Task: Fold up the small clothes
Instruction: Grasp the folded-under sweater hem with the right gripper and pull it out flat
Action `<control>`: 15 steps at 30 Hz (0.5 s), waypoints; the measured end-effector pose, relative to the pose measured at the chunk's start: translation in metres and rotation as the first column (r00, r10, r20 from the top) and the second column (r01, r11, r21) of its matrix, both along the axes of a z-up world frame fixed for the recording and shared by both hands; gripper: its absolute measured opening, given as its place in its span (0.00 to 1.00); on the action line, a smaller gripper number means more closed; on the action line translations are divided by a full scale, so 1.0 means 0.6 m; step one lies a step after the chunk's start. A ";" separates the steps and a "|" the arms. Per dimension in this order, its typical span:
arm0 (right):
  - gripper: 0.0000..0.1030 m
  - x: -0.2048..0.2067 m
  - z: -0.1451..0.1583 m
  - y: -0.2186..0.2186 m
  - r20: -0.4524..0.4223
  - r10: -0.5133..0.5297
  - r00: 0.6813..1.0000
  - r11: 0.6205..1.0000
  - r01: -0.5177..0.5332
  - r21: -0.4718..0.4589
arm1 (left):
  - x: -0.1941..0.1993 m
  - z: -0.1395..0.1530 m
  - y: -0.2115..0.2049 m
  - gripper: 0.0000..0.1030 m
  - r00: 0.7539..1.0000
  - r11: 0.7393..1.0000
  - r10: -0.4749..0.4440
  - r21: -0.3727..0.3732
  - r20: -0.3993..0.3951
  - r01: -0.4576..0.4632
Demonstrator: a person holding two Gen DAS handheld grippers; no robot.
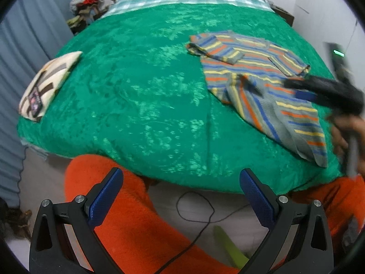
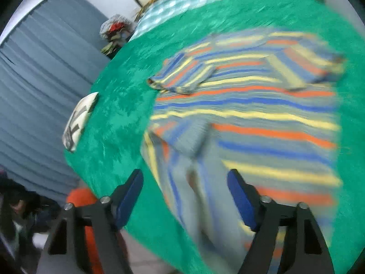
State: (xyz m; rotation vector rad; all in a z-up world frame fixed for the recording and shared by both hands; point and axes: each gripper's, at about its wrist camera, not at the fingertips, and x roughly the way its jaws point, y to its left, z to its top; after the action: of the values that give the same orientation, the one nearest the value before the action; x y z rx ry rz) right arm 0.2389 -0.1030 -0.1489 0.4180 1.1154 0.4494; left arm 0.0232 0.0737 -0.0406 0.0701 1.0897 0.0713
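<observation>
My right claw (image 2: 184, 196) hangs low over the near end of the grey knitted garment with orange, blue and yellow stripes (image 2: 246, 105), and that is the relation everything turns on: the garment lies straight ahead of this claw and runs away from it up the bed, long axis from the near edge toward the far checked end, with 1 lower flap trailing toward me right under the blue pads. The picture from this claw is smeared, so the cloth edges under it are hard to read, but the 2 fingers plainly stand apart with nothing pinched between them; the cloth lies below, not in the pads. My left claw (image 1: 181, 196) is also spread wide and empty, hanging off the near side of the bed over my orange trousers (image 1: 118, 205), well apart from the garment. In that left view the striped garment (image 1: 255, 68) sits on the right part of the shiny green bedspread (image 1: 136, 91), so I judge the right claw the nearer 1 by far, and the likely 1 to take the near hem. Count: 1 striped garment, 1 cream patterned folded cloth (image 1: 45, 84) at the left edge of the bed, 2 claws, 1 bedspread.
</observation>
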 end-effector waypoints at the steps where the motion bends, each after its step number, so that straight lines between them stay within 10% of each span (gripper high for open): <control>1: 0.61 0.030 -0.018 0.016 -0.010 -0.011 1.000 1.000 0.011 0.009 | -0.004 0.000 0.006 0.99 1.000 1.000 0.012 0.002 0.003 -0.012; 4: 0.47 0.081 -0.074 0.039 -0.069 -0.056 0.996 0.997 0.059 0.046 | -0.013 -0.009 0.034 0.99 0.998 0.998 0.061 -0.002 -0.013 -0.061; 6: 0.04 0.078 -0.092 0.046 -0.091 -0.034 0.995 0.993 0.044 0.107 | -0.015 -0.019 0.049 0.99 0.996 0.996 0.086 0.000 -0.028 -0.086; 15: 0.05 -0.205 0.017 0.180 0.029 0.356 0.934 0.910 -0.354 0.217 | 0.014 -0.039 0.110 0.99 0.987 0.985 0.164 -0.048 -0.007 -0.164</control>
State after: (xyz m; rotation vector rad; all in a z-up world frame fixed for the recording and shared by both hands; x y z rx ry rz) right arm 0.1159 0.0051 -0.1388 0.4096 1.1610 0.8992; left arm 0.0317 0.1397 -0.0640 -0.0627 1.0983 0.1927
